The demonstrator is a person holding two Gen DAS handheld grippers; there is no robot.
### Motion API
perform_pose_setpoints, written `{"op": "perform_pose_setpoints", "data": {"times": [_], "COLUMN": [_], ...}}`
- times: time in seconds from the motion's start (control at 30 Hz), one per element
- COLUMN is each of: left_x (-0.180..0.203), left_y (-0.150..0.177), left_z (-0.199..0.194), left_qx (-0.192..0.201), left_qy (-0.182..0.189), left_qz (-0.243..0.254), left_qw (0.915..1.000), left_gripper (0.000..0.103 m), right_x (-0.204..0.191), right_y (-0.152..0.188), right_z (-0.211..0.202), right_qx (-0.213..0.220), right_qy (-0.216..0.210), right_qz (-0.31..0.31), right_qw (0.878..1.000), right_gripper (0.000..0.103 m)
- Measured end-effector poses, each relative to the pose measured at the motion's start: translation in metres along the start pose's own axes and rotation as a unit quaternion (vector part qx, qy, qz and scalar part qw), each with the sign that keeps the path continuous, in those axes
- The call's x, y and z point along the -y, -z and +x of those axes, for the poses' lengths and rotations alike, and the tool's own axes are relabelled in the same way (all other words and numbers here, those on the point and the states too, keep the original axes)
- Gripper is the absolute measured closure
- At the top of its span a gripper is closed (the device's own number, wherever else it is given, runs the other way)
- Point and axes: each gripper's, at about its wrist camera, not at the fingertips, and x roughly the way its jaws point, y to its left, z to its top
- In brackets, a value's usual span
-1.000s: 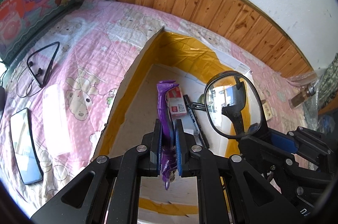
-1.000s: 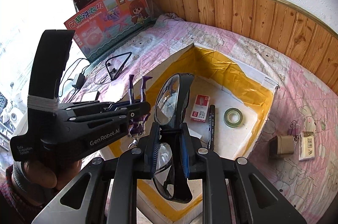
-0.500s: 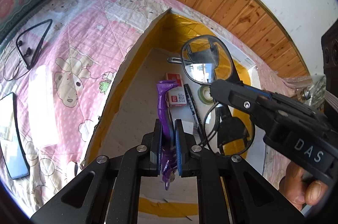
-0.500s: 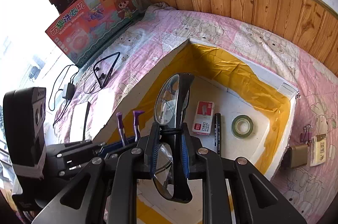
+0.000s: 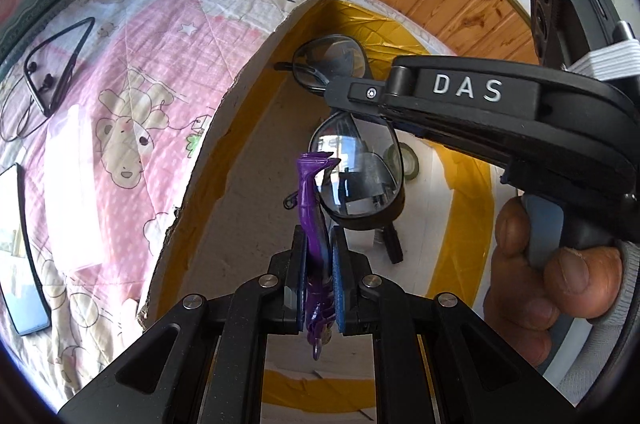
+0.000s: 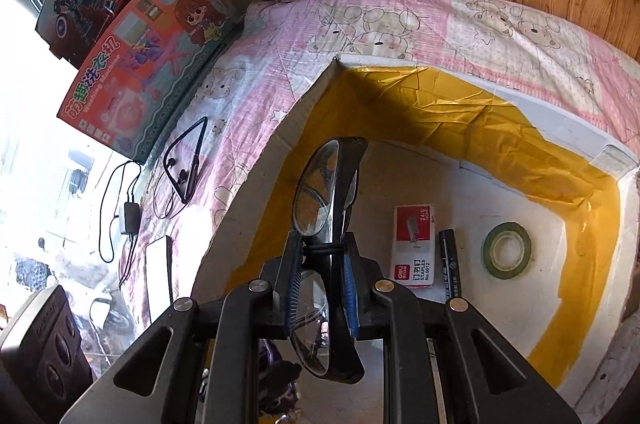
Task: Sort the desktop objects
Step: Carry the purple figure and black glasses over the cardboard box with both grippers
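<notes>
A purple razor (image 5: pixel 311 207) is pinched upright in the left gripper (image 5: pixel 318 264), over the near end of a white box (image 6: pixel 248 191) lined with yellow tape. Black-framed glasses (image 6: pixel 326 199) are clamped folded in the right gripper (image 6: pixel 320 280) — above the box's left side. Inside lie a staple box (image 6: pixel 414 244), marker (image 6: pixel 450 264) and tape roll (image 6: pixel 507 250). Outside, to the left — earphones (image 5: pixel 52 63) on a pink quilt (image 5: pixel 160 35).

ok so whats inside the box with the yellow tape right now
On the floor of the box lie a staples packet, a black marker and a green tape roll. The floor nearest the camera is hidden behind the right gripper and the glasses it holds.
</notes>
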Motion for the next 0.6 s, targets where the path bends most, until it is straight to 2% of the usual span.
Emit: {"op": "perform_pose_setpoints", "data": {"times": [0.4, 0.6], "left_x": [-0.004, -0.003], "left_y": [-0.002, -0.002], "left_z": [0.01, 0.011], "left_qx": [-0.019, -0.021], "left_qy": [-0.004, -0.011], "left_qz": [-0.005, -0.005], "left_qw": [0.9998, 0.9997], "left_gripper": [0.092, 0.092], "right_x": [0.025, 0.028], "right_y": [-0.012, -0.012], "right_z": [0.033, 0.041], "right_qx": [-0.021, -0.029], "right_qy": [0.016, 0.022], "right_qz": [0.047, 0.047], "right_qw": [0.999, 0.998], "right_gripper": [0.083, 0.082]}}
